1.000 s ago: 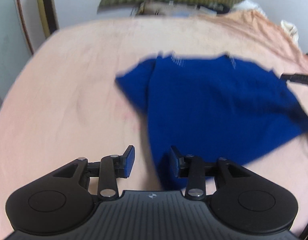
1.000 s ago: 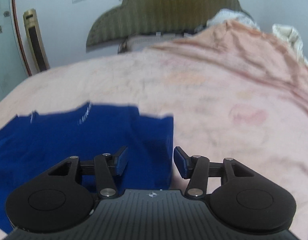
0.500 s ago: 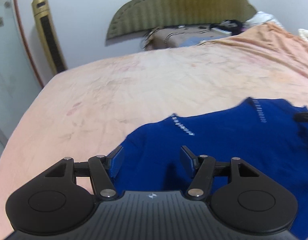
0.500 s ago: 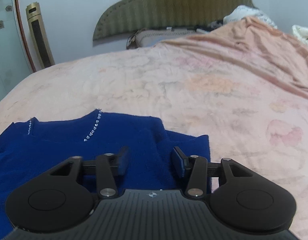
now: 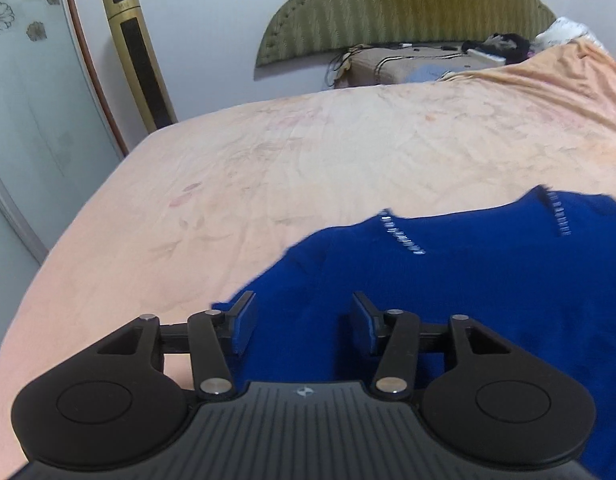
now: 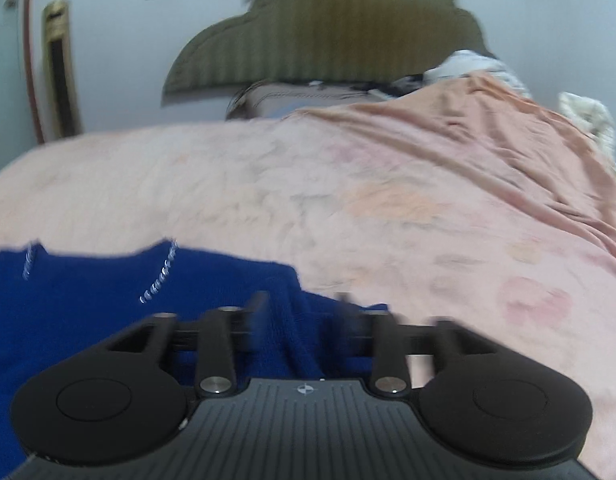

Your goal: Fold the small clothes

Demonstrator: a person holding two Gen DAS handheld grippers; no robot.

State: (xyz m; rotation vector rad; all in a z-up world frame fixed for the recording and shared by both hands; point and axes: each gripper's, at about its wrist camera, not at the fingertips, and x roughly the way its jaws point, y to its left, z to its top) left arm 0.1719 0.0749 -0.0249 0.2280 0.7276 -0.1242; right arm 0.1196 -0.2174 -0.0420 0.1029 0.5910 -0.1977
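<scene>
so both grippers hover over the blue sweater [image 5: 467, 300] at 6 o'clock on the bed [image 5: 308, 160]: left gripper [image 5: 304, 326] half open and closing, right gripper [image 6: 302, 312] half open and opening, neither gripping cloth.

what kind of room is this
Most likely a bedroom: a wide bed under a peach sheet, a padded olive headboard on the wall, and a blue top spread out for folding.

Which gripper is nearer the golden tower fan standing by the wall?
Left. The left gripper sits over the blue sweater's edge on the side toward the tower fan; the right gripper is over the sweater's opposite edge.
</scene>
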